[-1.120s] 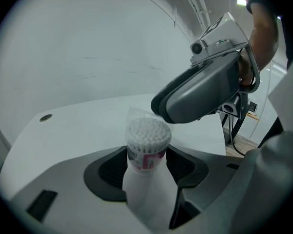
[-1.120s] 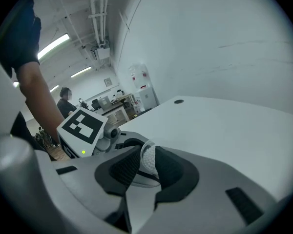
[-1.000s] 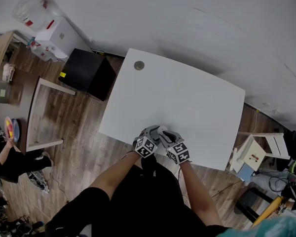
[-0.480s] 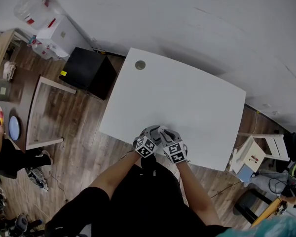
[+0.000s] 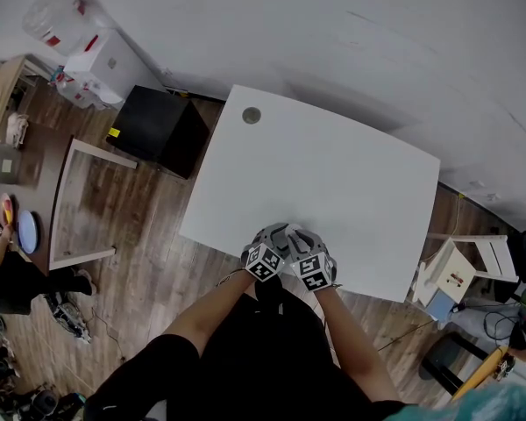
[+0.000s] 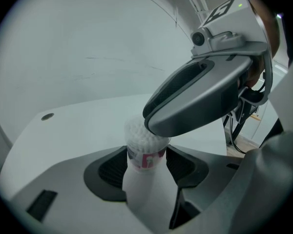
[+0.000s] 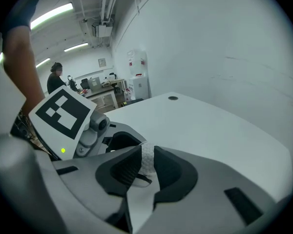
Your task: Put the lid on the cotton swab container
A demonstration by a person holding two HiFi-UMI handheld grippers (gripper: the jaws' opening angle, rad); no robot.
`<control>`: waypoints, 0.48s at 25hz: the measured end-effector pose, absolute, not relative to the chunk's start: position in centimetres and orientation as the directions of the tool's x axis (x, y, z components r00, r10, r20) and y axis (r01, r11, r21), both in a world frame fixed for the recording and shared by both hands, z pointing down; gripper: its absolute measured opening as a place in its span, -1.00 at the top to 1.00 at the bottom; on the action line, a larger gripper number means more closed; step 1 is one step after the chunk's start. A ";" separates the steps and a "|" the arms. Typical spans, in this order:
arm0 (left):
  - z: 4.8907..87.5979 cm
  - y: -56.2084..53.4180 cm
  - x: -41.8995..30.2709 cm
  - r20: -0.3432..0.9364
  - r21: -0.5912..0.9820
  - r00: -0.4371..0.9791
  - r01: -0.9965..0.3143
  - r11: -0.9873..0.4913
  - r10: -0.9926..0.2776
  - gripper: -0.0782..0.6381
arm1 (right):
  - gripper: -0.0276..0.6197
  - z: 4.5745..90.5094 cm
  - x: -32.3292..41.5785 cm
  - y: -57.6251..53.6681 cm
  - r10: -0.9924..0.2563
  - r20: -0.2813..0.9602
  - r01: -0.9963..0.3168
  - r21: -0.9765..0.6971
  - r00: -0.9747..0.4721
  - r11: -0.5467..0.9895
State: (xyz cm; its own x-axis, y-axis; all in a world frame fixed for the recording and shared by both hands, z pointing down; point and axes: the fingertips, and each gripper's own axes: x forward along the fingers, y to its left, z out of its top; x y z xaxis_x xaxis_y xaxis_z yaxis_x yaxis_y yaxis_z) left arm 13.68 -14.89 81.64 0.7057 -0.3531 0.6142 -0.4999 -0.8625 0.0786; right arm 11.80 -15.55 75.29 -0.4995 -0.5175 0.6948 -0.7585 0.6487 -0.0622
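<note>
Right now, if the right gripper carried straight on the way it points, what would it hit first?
Most likely the cotton swab container, held upright in the left gripper: the right gripper, clamped on what looks like the lid, is at its top. Depth is unclear.

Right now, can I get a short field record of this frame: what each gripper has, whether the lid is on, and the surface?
left gripper: shut on the cotton swab container
right gripper: shut on a white ribbed piece, apparently the lid, right at the container's top
lid seated: cannot tell
surface: white table, work at its near edge
</note>
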 end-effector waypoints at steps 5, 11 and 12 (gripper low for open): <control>81.3 -14.8 13.3 0.617 0.068 0.700 -0.504 -0.861 -0.361 0.06 | 0.64 75.3 11.8 -15.6 -0.518 0.694 -0.763 -0.071 -0.500 0.643; 80.6 -14.3 12.4 0.602 0.061 0.702 -0.516 -0.855 -0.380 0.06 | 0.64 73.6 11.7 -16.2 -0.598 0.619 -0.773 -0.025 -0.510 0.634; 80.5 -14.2 12.2 0.600 0.062 0.703 -0.517 -0.854 -0.382 0.06 | 0.64 73.6 11.7 -16.1 -0.603 0.614 -0.780 -0.033 -0.509 0.624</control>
State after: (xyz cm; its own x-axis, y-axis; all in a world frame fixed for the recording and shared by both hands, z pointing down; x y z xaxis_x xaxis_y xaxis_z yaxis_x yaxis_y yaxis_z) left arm 12.25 -14.20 80.46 0.7031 -0.3820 0.5998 -0.5169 -0.8538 0.0622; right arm 11.71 -16.12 73.55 -0.5089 -0.6031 0.6143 -0.7804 0.6244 -0.0335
